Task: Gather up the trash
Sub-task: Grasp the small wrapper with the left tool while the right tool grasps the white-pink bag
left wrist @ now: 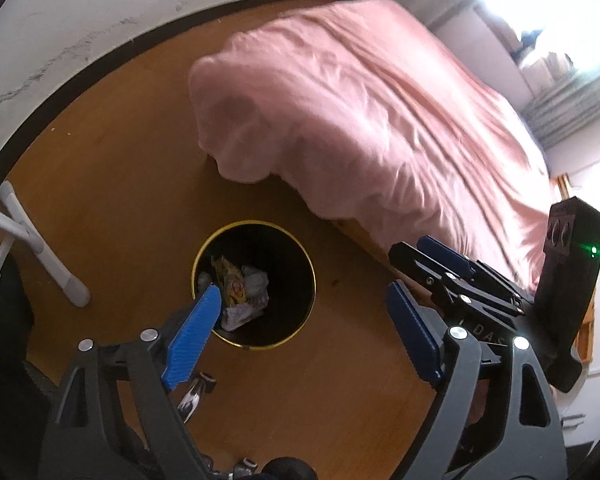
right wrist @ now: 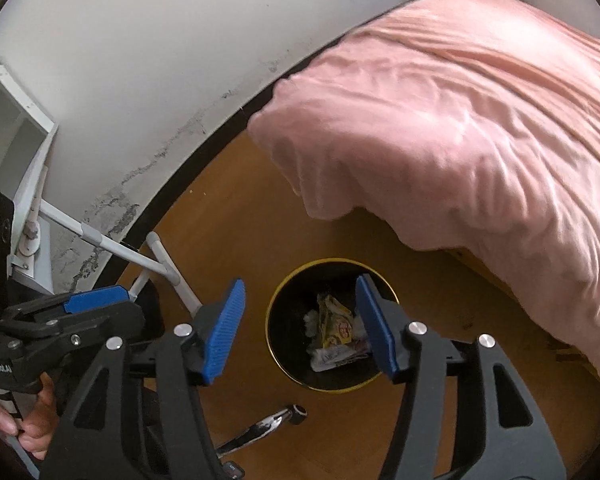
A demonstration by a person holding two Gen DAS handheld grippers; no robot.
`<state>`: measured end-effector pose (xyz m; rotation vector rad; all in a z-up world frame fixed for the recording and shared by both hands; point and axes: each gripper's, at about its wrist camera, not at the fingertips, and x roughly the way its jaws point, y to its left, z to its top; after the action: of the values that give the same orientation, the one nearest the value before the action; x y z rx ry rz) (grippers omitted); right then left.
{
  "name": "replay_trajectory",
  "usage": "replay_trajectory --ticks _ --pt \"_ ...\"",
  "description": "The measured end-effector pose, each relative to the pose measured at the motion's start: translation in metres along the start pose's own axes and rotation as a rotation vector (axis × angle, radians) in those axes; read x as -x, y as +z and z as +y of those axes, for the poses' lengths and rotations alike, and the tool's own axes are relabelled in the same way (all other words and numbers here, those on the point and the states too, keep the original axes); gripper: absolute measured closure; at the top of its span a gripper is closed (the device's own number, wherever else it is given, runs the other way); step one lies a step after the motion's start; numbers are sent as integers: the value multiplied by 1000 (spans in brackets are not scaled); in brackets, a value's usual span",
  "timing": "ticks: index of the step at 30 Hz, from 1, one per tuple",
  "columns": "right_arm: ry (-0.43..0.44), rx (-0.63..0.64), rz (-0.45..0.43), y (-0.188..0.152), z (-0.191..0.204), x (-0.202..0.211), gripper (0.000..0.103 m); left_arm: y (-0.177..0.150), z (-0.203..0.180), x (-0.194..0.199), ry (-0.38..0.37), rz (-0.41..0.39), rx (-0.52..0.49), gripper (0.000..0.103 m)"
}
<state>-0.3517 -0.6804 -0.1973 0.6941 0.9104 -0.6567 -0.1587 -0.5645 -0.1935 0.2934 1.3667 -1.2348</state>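
Left to right, both wrist views look steeply down at a wood floor (left wrist: 112,184).

Far left: white wall (left wrist: 80,12) with scuffed, flaking paint above a dark baseboard (left wrist: 100,54). A white tubular stand foot (left wrist: 46,256) lies on the floor near it; in the right wrist view its tube (right wrist: 100,238) runs up toward a white shelf unit (right wrist: 16,120). A chrome chair leg with a caster (right wrist: 268,426) sits on the floor just below the bin.

Left gripper (left wrist: 300,336): fingers (left wrist: 196,336) wide apart, nothing between them, pads touching nothing. It hangs over the near rim of the bin. In the right wrist view it shows at the left edge (right wrist: 80,304), held by a hand (right wrist: 28,420).

Centre: round black trash bin (left wrist: 300,248) with a gold rim, standing upright on the floor, just beside the bed corner. Trash (left wrist: 240,292) is inside at the bottom: a yellow printed wrapper (right wrist: 334,322) and crumpled white paper (right wrist: 328,358), piled together.

Right gripper (right wrist: 300,328): fingers (right wrist: 224,332) parted, empty, above the bin; the right finger overlaps the bin opening in view. Seen from the left wrist view at right (left wrist: 440,268), green LED lit on its body.

Right: bed (left wrist: 380,120) under a wrinkled pink sheet, corner draping over the wooden frame. Bright window (left wrist: 540,20) far right, blown out.
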Motion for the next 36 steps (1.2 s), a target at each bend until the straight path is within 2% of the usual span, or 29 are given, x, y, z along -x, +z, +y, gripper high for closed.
replay_trajectory --ticks 4,9,13,14,19,20,22,26,29,32,36 --pt "25 61 -49 14 41 19 42 0 17 47 -9 -67 30 20" --pt "102 199 -110 30 129 45 41 -11 60 159 98 -255 35 16" --pt "181 327 -131 32 214 59 38 -40 109 251 240 -403 63 12" --pt "206 371 -134 30 242 61 37 -55 129 281 302 -427 64 12" --pt "344 574 -107 6 375 66 37 -119 216 381 542 -480 134 12" --pt "377 617 -96 -1 406 65 37 -139 245 407 607 -485 179 12" --pt "442 690 -63 -14 467 59 37 -171 287 440 669 -497 265 12" --pt "533 762 41 -38 566 41 37 -223 347 477 664 -509 403 12" --pt "562 788 111 -50 628 24 37 -244 368 477 648 -500 430 12" --pt "532 781 160 -52 672 -4 37 -249 374 461 612 -478 418 12" --pt "442 785 117 -43 707 -34 37 -232 384 440 534 -452 380 12"
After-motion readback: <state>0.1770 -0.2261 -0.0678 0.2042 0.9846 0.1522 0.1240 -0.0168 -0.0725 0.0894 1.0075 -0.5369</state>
